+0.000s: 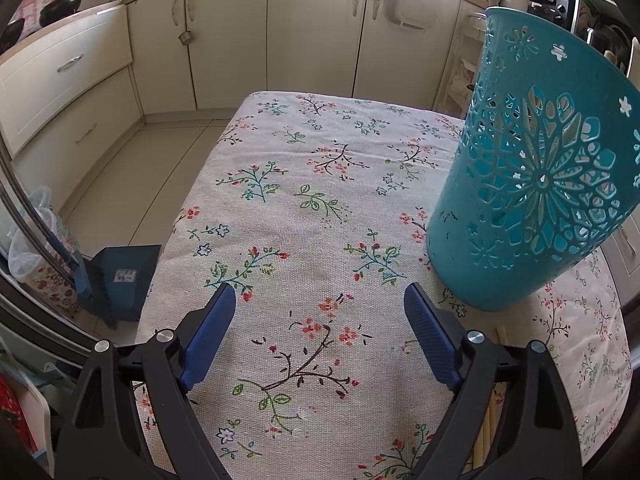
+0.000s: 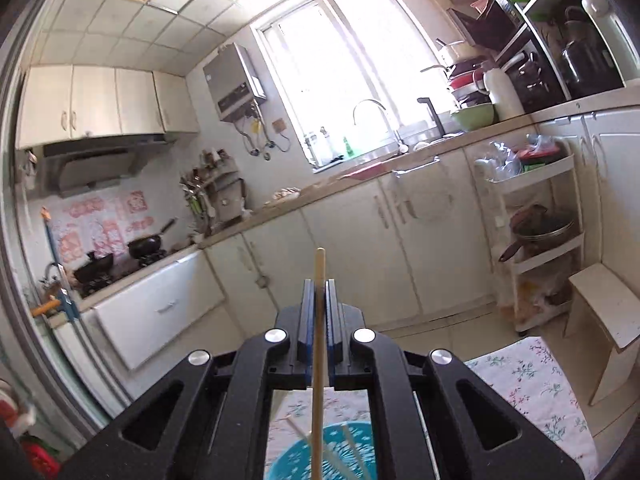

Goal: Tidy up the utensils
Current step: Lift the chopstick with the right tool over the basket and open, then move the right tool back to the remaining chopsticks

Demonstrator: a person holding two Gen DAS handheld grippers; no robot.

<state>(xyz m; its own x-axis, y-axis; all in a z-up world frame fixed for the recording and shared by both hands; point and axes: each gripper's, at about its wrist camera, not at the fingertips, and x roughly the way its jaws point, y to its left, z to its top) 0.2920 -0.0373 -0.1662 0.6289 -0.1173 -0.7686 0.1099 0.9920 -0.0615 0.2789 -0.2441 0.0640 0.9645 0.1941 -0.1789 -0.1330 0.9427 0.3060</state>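
Note:
A teal perforated holder [image 1: 532, 184] stands on the floral tablecloth [image 1: 320, 184], to the right of my left gripper [image 1: 320, 300], which is open and empty low over the cloth. Wooden chopsticks [image 1: 490, 420] lie on the cloth under its right finger. In the right wrist view my right gripper [image 2: 319, 284] is shut on a wooden chopstick [image 2: 319, 360], held upright above the teal holder [image 2: 288, 464]. The chopstick's lower end reaches down into the holder, where other pale sticks [image 2: 352, 452] stand.
Kitchen cabinets [image 1: 240, 40] line the far wall. A blue dustpan [image 1: 120, 280] sits on the floor left of the table. A white shelf rack [image 2: 536, 240] and a stool [image 2: 604, 320] stand right of the table.

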